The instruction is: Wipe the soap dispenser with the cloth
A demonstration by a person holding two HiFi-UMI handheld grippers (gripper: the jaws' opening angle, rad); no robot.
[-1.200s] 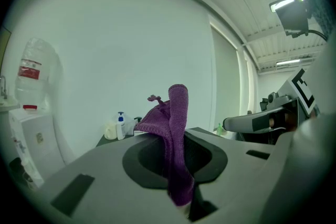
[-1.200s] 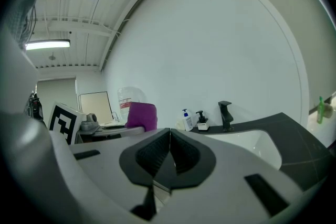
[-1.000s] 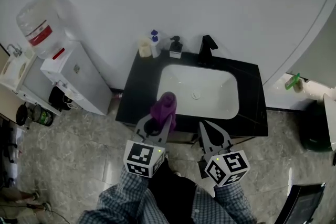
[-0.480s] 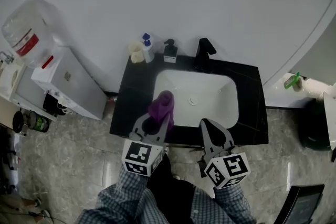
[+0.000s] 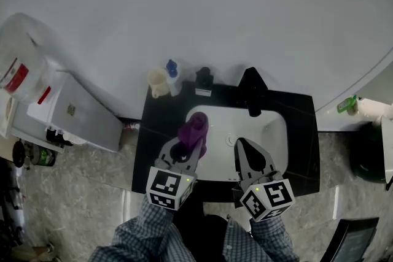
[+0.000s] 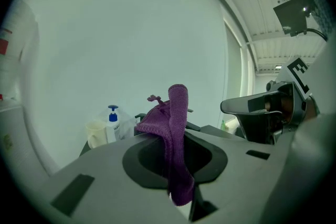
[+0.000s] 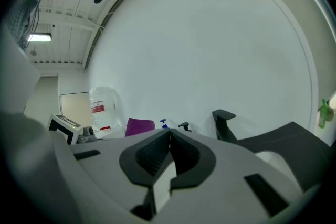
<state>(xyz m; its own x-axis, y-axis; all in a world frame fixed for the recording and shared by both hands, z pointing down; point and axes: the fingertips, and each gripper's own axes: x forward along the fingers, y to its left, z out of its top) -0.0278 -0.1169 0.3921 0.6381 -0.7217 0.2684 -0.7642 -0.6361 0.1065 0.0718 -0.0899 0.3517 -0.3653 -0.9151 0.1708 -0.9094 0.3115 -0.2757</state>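
Left gripper point(image 5: 191, 145): jaws pinching a knitted purple cloth point(image 6: 177, 128) that stands in a soft fold. Right gripper point(image 7: 169, 136): ribbed jaws pressed together, empty. The dark, square-bodied soap dispenser point(image 5: 204, 81) stands at the back of the glossy black surface point(image 5: 155, 132), behind the white basin point(image 5: 273, 132).
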